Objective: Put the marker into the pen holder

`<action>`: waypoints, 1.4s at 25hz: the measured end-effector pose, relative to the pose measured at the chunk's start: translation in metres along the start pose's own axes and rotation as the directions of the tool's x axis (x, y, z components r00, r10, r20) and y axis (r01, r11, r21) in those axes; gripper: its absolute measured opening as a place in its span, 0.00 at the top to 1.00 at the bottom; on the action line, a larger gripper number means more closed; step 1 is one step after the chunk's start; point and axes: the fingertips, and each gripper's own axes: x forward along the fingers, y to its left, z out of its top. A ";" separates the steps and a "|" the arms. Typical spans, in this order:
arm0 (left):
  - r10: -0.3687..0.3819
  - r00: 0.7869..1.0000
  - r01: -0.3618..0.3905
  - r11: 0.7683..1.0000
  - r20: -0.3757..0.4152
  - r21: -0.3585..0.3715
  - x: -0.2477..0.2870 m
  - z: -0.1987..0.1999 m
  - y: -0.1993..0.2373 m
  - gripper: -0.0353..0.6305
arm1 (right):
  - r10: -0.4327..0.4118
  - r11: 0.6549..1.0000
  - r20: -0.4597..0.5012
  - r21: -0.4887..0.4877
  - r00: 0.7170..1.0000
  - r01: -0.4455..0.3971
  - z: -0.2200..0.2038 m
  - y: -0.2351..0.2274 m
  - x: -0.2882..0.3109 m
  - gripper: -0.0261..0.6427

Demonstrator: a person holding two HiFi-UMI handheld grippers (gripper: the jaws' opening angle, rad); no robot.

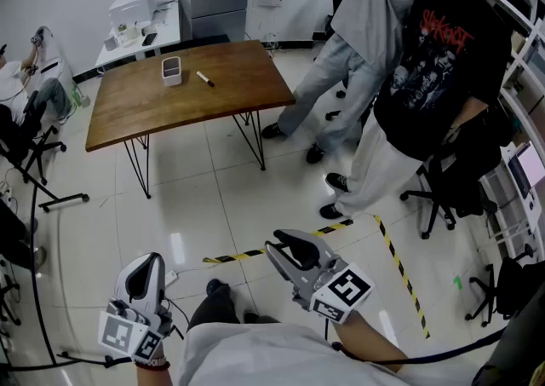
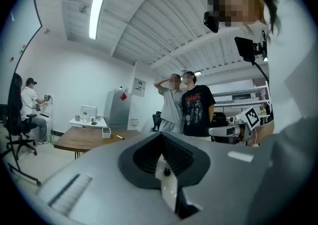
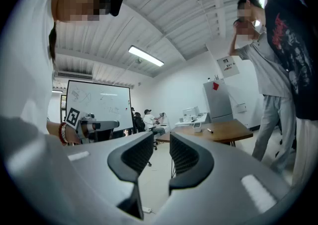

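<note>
Wooden table (image 1: 170,107) on white tiled floor (image 1: 213,197) bears marker (image 1: 205,79) near pen holder (image 1: 172,71).

A brown wooden table (image 1: 170,112) is pictured standing on a white tiled floor (image 1: 213,205). A small white rectangular pen holder (image 1: 172,71) is set upright near the table's far edge. A slim dark marker (image 1: 205,79) is laid flat just beside it, not touching it.
</note>
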 end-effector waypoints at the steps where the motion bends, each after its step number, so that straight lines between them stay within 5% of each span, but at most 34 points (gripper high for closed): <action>1: 0.010 1.000 -0.010 1.000 0.001 -0.011 0.003 -0.002 0.010 0.96 | 0.002 1.000 -0.009 -0.001 1.000 -0.002 -0.002 -0.003 0.009 0.85; 7: 0.044 0.999 -0.044 0.998 -0.003 -0.046 0.038 -0.009 0.071 0.96 | 0.007 1.000 -0.020 0.002 1.000 -0.007 0.004 -0.035 0.072 0.85; 19: -0.036 0.999 0.036 0.999 0.017 -0.012 0.147 0.032 0.224 0.96 | -0.019 1.000 -0.001 0.003 1.000 0.019 0.044 -0.087 0.252 0.85; 27: -0.126 0.992 0.126 0.991 -0.009 -0.052 0.199 0.028 0.268 0.96 | -0.082 0.997 -0.030 0.003 0.996 0.082 0.048 -0.126 0.320 0.85; 35: -0.072 0.997 0.070 0.996 -0.021 -0.063 0.241 0.023 0.335 0.96 | -0.088 0.996 -0.070 0.016 0.994 0.089 0.038 -0.174 0.376 0.85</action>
